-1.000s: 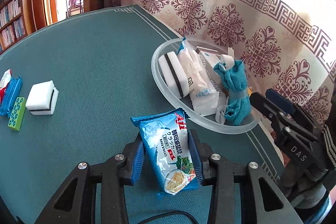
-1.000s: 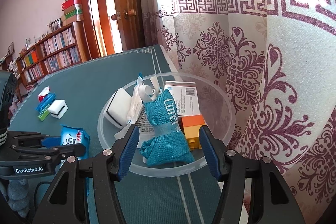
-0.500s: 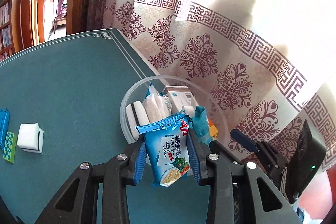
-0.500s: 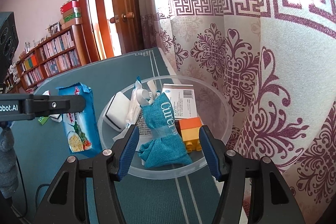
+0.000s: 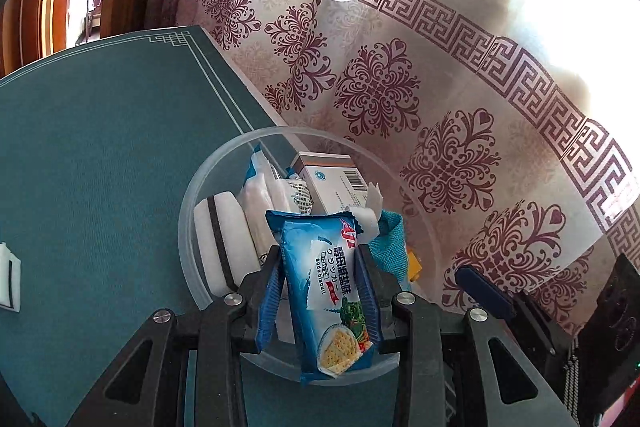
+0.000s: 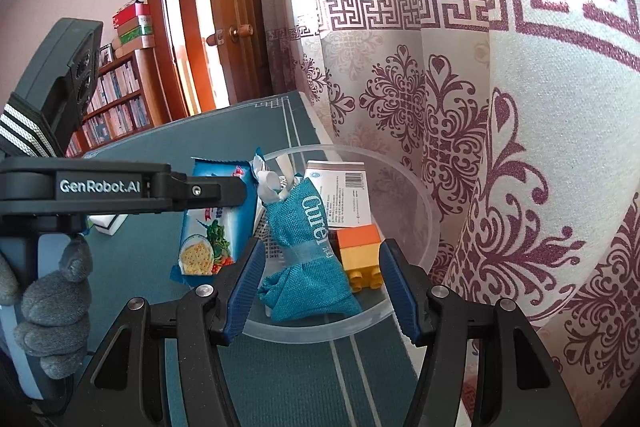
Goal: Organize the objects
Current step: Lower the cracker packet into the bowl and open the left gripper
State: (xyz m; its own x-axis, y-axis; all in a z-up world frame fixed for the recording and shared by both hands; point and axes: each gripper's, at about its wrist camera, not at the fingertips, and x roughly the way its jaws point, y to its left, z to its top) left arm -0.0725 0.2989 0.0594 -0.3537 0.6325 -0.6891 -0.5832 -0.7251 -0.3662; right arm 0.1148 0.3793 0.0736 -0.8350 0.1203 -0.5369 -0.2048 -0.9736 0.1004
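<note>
My left gripper [image 5: 320, 291] tilts downward with its jaws clamped on the blue cracker packet [image 5: 326, 291], which hangs upright above the near rim of the clear bowl [image 5: 188, 227]; my gloved hand [image 6: 52, 311] wraps the handle below it; my right gripper [image 6: 320, 287] points down at the bowl's near edge, jaws parted and holding nothing, framing the teal cloth pouch [image 6: 308, 251] and the orange block [image 6: 358, 251] inside; the bowl sits on the green table [image 5: 100, 147] by the curtain [image 5: 440, 107].
</note>
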